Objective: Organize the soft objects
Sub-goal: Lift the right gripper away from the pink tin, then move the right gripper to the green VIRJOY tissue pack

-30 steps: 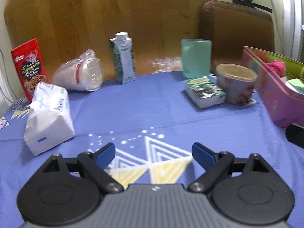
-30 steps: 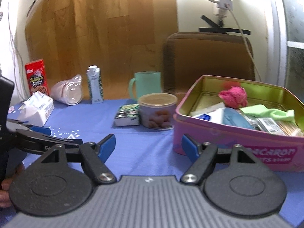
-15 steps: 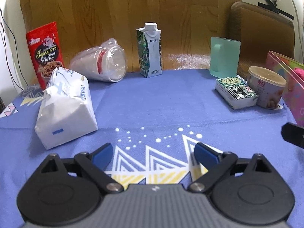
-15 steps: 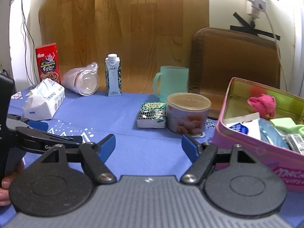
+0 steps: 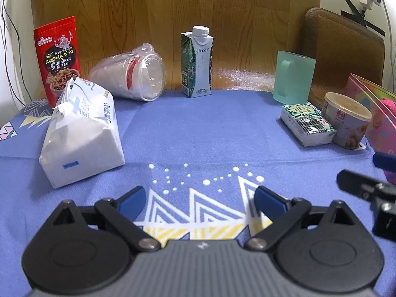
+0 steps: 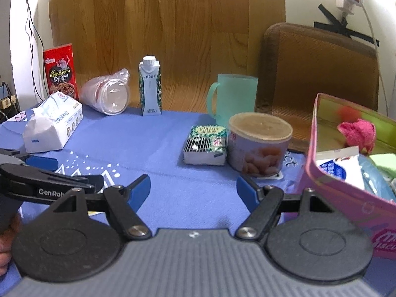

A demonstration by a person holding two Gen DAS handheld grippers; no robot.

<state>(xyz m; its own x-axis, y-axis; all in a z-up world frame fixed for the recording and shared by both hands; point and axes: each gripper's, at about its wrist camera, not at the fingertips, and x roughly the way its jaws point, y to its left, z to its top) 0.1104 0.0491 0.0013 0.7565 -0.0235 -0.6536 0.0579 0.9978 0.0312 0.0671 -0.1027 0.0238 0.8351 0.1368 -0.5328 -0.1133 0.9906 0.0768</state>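
my left gripper has just been opening and stands wide, nothing between its jaws; my right gripper is apart too, empty. the big tissue pack lies ahead-left on the blue cloth, the small tissue pack touching the can — a careless grab there could tip the can, and squeezing hard would crush either pack.

The left gripper, jaws just widened and empty, hovers over the blue tablecloth. A white tissue pack lies at ten o'clock; at two o'clock, a small green-printed packet, perhaps tissues, touches a lidded tub.
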